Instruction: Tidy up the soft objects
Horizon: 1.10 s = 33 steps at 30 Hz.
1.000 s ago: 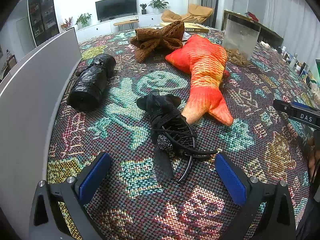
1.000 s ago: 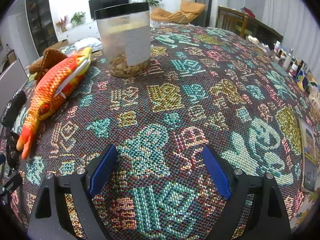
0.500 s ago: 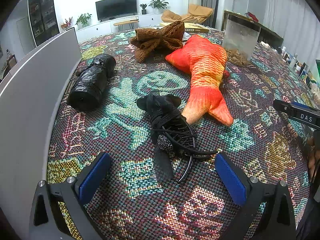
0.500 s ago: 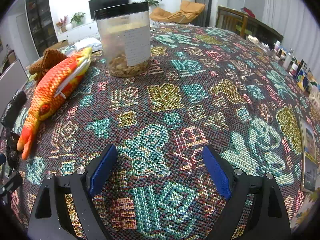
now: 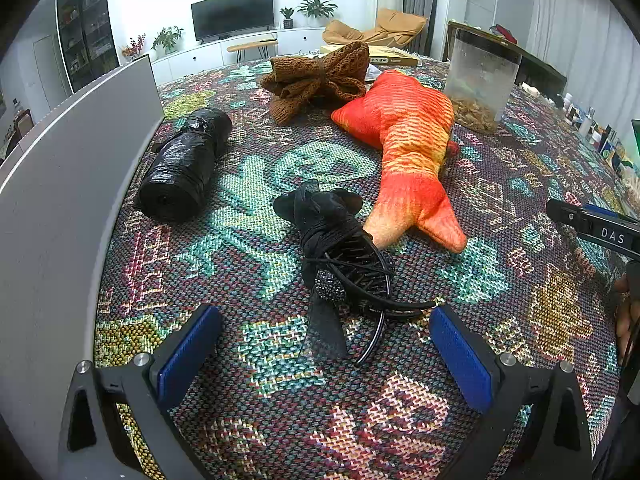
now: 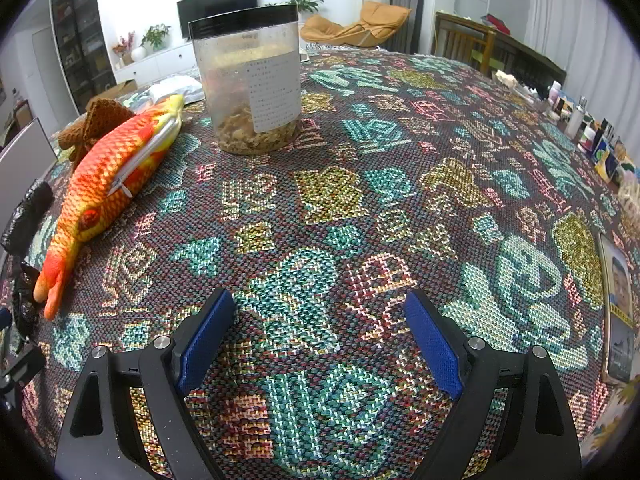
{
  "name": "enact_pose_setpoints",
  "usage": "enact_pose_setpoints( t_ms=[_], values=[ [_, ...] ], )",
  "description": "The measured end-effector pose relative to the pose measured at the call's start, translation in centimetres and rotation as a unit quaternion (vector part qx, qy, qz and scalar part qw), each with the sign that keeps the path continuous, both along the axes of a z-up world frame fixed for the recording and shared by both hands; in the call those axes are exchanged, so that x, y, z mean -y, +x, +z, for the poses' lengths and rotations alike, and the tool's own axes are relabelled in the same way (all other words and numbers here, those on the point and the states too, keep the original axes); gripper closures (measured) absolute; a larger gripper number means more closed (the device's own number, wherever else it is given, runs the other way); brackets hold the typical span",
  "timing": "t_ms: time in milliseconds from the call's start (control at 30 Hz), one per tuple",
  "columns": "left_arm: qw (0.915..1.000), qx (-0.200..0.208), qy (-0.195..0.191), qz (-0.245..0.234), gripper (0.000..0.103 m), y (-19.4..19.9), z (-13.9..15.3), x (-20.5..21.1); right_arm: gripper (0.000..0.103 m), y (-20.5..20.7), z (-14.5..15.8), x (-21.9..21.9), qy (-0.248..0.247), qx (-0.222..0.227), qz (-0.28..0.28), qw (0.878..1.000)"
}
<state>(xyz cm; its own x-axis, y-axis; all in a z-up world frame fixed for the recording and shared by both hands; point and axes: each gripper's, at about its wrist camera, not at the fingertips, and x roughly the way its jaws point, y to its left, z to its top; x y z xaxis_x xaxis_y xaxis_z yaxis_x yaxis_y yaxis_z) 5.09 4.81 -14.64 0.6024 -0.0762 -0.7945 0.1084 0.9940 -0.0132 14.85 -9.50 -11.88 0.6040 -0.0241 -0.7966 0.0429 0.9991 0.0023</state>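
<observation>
My left gripper [image 5: 324,344] is open and empty, low over the patterned tablecloth. Just ahead of it lies a black bow headband with a hair clip [image 5: 340,256]. Beyond are an orange plush fish [image 5: 408,148], a brown knitted bow [image 5: 320,76] and a black plastic bag roll [image 5: 184,164]. My right gripper [image 6: 320,340] is open and empty over bare cloth. The fish [image 6: 108,184] lies to its far left, with the knitted bow [image 6: 96,120] behind it.
A white box wall [image 5: 52,200] stands along the left. A clear jar with a black lid [image 6: 250,80] stands behind the fish, also in the left wrist view [image 5: 478,80]. Small bottles and cards [image 6: 592,136] line the right edge. A photo card [image 6: 620,304] lies at right.
</observation>
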Motion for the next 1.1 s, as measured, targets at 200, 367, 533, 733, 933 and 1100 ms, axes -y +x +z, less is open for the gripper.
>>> enact_pose_setpoints(
  t_ms=[200,367,533,733,933,1100],
  values=[
    [1.0000,0.000,0.000,0.000,0.000,0.02,0.00,-0.02,0.014,0.02,0.00,0.04,0.000,0.000,0.000,1.000],
    [1.0000,0.000,0.000,0.000,0.000,0.00,-0.01,-0.01,0.014,-0.01,0.00,-0.02,0.000,0.000,0.000,1.000],
    [1.0000,0.000,0.000,0.000,0.000,0.00,-0.02,-0.02,0.014,-0.01,0.00,-0.01,0.000,0.000,0.000,1.000],
    [1.0000,0.000,-0.001,0.000,0.000,0.02,-0.03,-0.07,0.014,-0.01,0.00,-0.02,0.000,0.000,0.000,1.000],
    [1.0000,0.000,0.000,0.000,0.000,0.14,-0.12,-0.06,0.014,0.02,0.00,0.03,0.000,0.000,0.000,1.000],
    [1.0000,0.000,0.002,0.000,0.000,-0.06,0.01,-0.11,0.014,0.04,-0.03,0.04,0.001,0.000,0.000,1.000]
  ],
)
